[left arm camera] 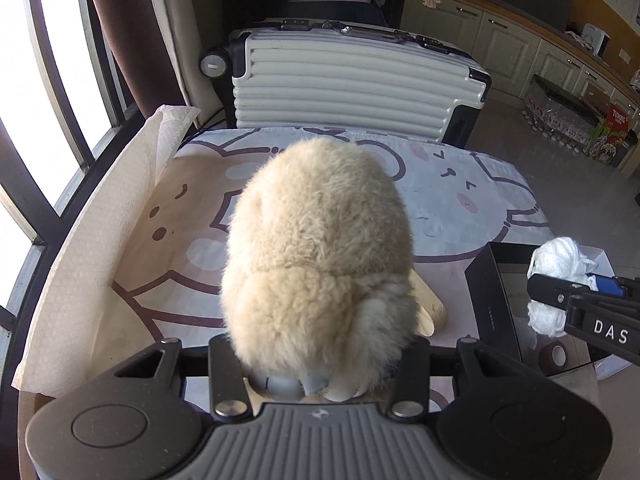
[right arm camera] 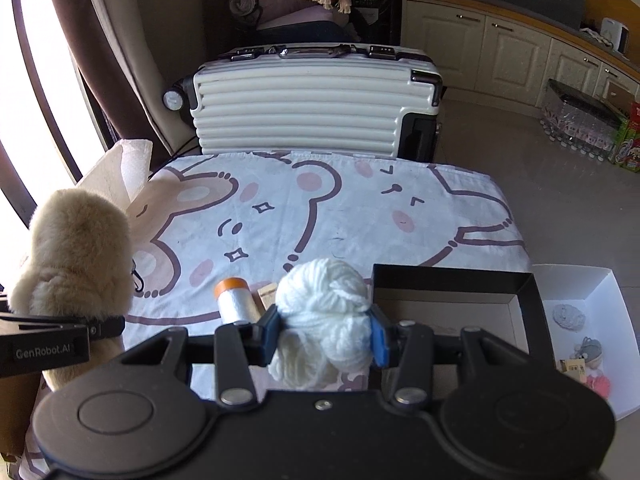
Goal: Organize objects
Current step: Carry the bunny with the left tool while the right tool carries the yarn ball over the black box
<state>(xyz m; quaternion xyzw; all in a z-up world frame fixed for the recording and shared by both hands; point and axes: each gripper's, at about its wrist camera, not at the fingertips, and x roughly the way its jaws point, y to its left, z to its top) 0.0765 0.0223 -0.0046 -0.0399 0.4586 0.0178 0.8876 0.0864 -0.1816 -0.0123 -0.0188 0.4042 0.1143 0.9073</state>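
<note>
My left gripper (left arm camera: 316, 364) is shut on a beige plush toy (left arm camera: 316, 248), which fills the middle of the left wrist view and hides the fingertips. The toy also shows at the left of the right wrist view (right arm camera: 76, 252), above the table's left side. My right gripper (right arm camera: 324, 332) is shut on a white ball of yarn (right arm camera: 324, 312), held between its blue pads (right arm camera: 270, 334) just left of an open black box (right arm camera: 452, 280). The yarn also shows at the right edge of the left wrist view (left arm camera: 556, 264).
A table with a cartoon-bear cloth (right arm camera: 320, 208) holds a roll with an orange cap (right arm camera: 234, 300) and a small wooden piece (right arm camera: 266, 294). A white box (right arm camera: 600, 320) with small items stands right of the black box. A paper towel (left arm camera: 100, 240) lies left. A white suitcase (right arm camera: 312, 104) stands behind.
</note>
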